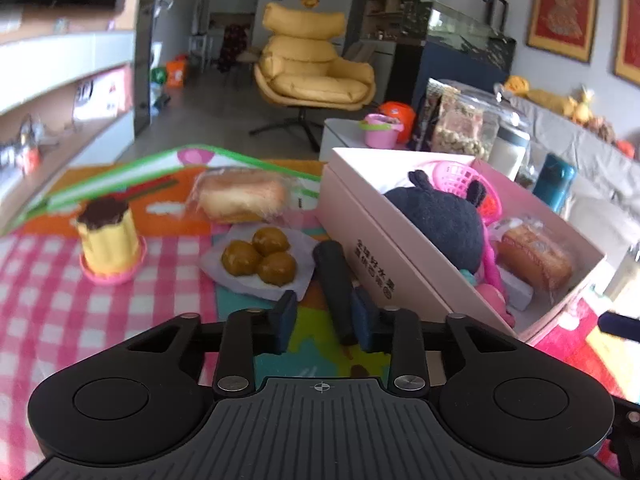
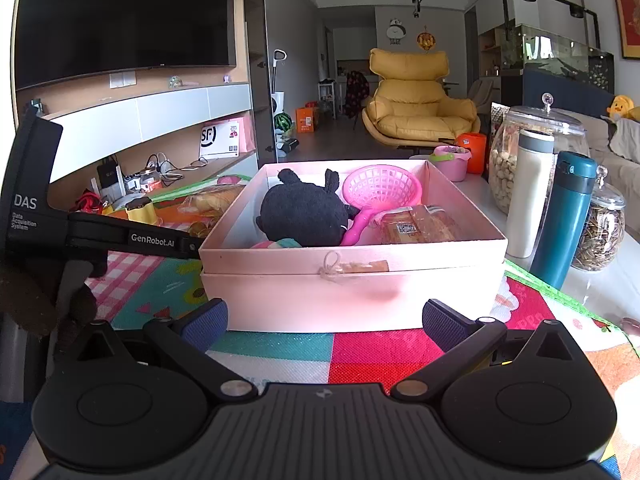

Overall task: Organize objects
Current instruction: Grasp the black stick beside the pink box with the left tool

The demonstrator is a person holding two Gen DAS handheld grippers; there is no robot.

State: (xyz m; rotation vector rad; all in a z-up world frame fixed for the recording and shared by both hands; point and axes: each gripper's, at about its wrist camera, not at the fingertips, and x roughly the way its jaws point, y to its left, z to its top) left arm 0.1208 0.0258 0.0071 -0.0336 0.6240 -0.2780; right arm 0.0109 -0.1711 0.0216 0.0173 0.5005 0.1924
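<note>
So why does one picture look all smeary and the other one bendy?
Left wrist view: motion blur smears the shelf and softens the pudding. Right wrist view: sharp, but the fisheye lens bows the TV and shelves near the edge, and daylight washes the front of the box out to a pale glow.

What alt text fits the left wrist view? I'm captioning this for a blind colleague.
The left gripper, open, hovers over a black marker lying beside a pink box holding a black plush and wrapped bread. Ahead sit three brown balls and a toy pudding.
</note>
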